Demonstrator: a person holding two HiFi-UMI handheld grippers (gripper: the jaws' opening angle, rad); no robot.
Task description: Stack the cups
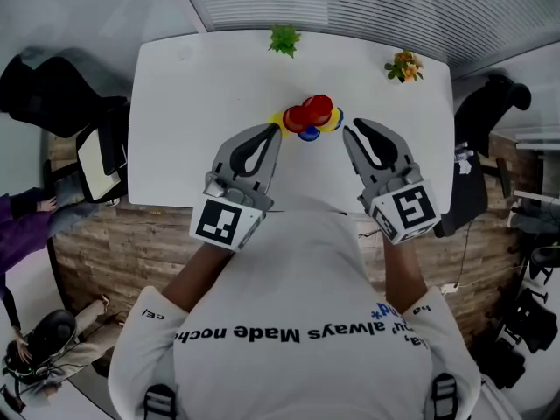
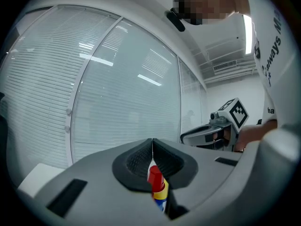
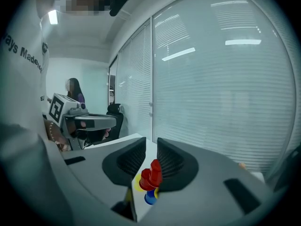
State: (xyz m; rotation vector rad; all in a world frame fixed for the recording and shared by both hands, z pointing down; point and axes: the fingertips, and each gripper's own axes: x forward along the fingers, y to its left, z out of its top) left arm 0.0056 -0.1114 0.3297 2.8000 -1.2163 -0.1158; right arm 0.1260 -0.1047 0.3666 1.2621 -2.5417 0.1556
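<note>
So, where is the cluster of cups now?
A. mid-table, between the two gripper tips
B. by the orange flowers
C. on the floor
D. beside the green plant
A: the head view shows the cups bunched on the table, between the left gripper and the right gripper.

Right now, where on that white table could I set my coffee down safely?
Widest bare patch: the left side of the table, between its left edge and the cups. A smaller one lies right, in front of the orange flower plant. Crowded: the middle, where the cups cluster just beyond the left gripper and right gripper, green plant behind.
</note>
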